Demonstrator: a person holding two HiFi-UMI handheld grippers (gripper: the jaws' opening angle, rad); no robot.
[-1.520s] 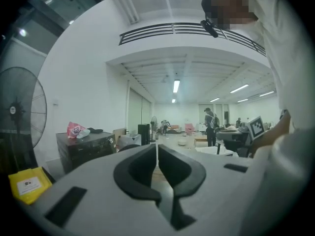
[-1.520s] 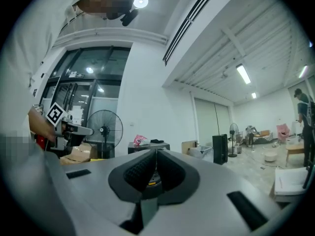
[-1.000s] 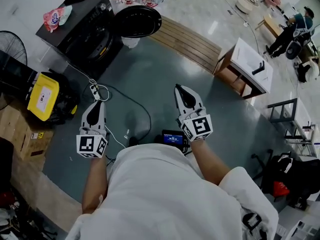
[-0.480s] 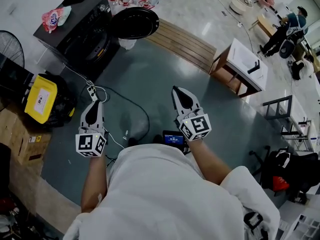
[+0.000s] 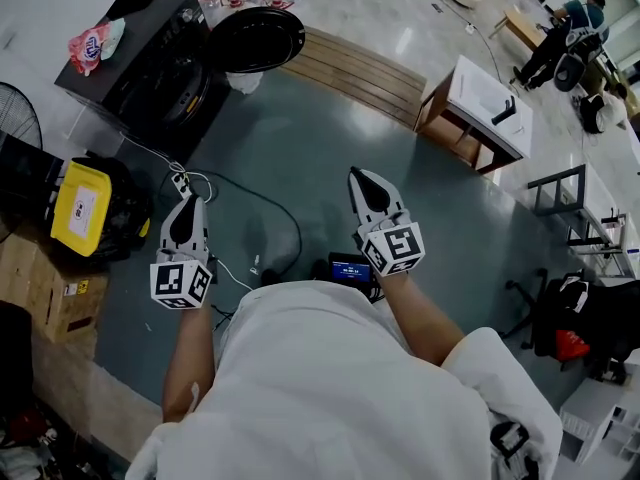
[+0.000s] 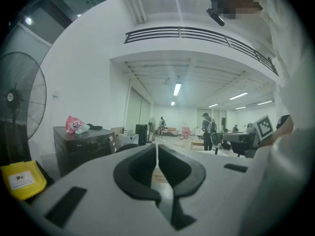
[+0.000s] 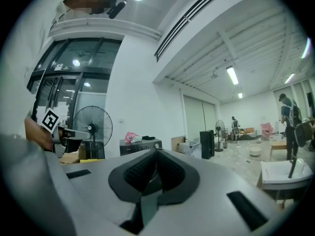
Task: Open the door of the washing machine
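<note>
The black washing machine (image 5: 150, 63) stands at the upper left of the head view, and its round door (image 5: 255, 38) is swung open to its right. Both grippers are held out over the grey floor, well short of the machine. My left gripper (image 5: 188, 200) is shut with nothing in it. The left gripper view shows its jaws (image 6: 156, 146) together and the machine (image 6: 81, 144) off to the left. My right gripper (image 5: 362, 175) is also shut and empty. In the right gripper view its tips (image 7: 155, 151) meet below the distant machine (image 7: 140, 145).
A pink bag (image 5: 88, 43) lies on the machine. A yellow box (image 5: 80, 208) and a fan (image 5: 15, 118) stand at the left. A power strip with cable (image 5: 185, 181) lies by the left gripper, a small screen device (image 5: 348, 271) at my feet. A white desk (image 5: 480, 108) and wooden boards (image 5: 350, 73) lie beyond.
The head view has shifted, so the machine and its open door sit further up and left. The right gripper has drifted slightly. Both grippers stay shut.
</note>
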